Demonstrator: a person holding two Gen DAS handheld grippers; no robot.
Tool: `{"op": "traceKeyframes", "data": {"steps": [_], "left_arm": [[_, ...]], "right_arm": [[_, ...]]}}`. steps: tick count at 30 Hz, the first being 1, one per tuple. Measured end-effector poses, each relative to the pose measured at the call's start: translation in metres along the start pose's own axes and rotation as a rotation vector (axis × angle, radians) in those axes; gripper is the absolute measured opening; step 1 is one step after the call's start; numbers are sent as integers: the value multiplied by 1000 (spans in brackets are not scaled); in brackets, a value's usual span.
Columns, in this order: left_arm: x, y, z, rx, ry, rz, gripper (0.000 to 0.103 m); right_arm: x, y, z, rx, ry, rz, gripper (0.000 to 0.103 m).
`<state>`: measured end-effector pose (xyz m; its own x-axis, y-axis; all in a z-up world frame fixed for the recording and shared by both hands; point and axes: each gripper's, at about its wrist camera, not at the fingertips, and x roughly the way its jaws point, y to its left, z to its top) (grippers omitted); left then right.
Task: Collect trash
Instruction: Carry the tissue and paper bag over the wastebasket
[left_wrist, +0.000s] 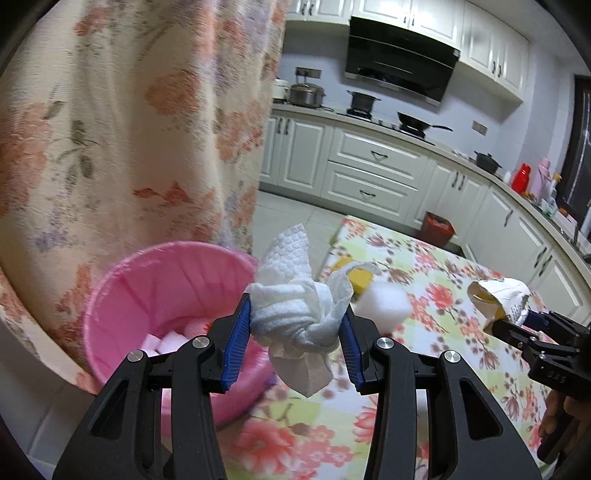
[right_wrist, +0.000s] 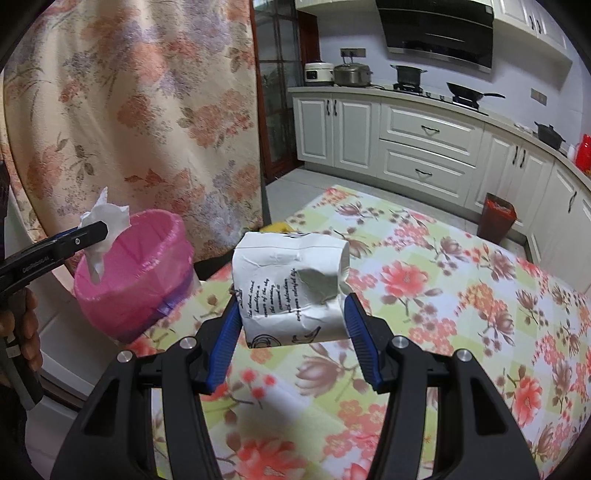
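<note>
My left gripper (left_wrist: 295, 317) is shut on a crumpled white paper towel (left_wrist: 295, 295) and holds it in the air just right of a pink-lined trash bin (left_wrist: 147, 288). It shows in the right wrist view (right_wrist: 98, 230) over the bin (right_wrist: 136, 273). My right gripper (right_wrist: 291, 314) is shut on a crushed white paper cup (right_wrist: 291, 284) with black writing, held above the floral tablecloth (right_wrist: 424, 295). That cup also shows in the left wrist view (left_wrist: 498, 295). A white foam block (left_wrist: 384, 302) and a yellow piece (left_wrist: 360, 278) lie on the table.
A floral curtain (left_wrist: 129, 129) hangs behind the bin. The bin holds several pale foam pieces (left_wrist: 166, 341). Kitchen cabinets (left_wrist: 369, 166) with pots stand at the back. A red floor bin (right_wrist: 496, 218) stands beyond the table's far edge.
</note>
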<state>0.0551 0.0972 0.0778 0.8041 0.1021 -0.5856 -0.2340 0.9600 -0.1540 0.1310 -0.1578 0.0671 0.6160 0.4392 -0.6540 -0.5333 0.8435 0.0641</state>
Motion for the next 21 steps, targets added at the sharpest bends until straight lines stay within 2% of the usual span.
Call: {"op": "traceKeyframes", "data": {"steps": [13,21], "left_arm": [[-19,47,23,-28,-71,89,40],[-17,72,35,-33,-80,133,40]], "right_arm": [[8,47,42,-87,-38,68,55],[23,85,71,-139,-51,126,55]]}}
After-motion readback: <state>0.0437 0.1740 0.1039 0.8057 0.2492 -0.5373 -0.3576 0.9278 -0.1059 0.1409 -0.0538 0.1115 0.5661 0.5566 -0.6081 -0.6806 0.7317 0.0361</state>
